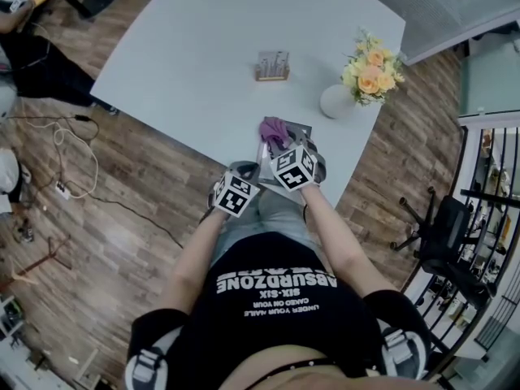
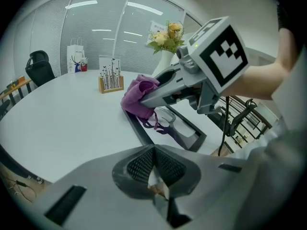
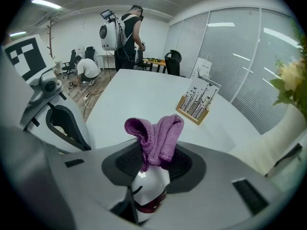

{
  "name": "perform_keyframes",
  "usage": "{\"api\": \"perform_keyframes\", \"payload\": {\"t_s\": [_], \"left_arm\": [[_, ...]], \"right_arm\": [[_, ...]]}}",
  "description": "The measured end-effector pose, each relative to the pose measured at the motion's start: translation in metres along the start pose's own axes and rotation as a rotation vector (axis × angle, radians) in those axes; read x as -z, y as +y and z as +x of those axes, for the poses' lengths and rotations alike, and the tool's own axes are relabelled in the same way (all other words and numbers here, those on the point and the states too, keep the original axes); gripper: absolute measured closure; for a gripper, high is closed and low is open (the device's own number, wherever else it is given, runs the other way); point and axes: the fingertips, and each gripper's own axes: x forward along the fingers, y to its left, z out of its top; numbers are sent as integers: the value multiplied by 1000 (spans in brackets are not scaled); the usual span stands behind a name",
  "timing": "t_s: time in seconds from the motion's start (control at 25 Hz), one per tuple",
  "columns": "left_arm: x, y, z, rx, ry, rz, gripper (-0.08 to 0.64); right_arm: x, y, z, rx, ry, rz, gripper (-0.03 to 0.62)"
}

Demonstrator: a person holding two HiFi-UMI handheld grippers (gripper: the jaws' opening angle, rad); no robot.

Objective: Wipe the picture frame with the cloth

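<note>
White table (image 1: 187, 55), cloth (image 3: 156, 135) in R tool (image 3: 153, 164), over frame (image 2: 188, 130)

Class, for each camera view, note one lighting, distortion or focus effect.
Head view: evenly lit, white table without glare. Left gripper view: fisheye, dark corners, bright streaks on the glass wall. Right gripper view: fisheye; purple cloth sharp, flowers at right edge blurred.
</note>
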Motion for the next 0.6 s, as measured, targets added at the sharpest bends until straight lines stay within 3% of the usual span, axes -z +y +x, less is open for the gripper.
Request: {"api": "perform_keyframes", "payload": {"t_s": [0.6], "left_arm": [[0,2,-2,-4,-9,-40,545]], "right_arm": [[-2,-16,5,-2,20,-2,460]]}}
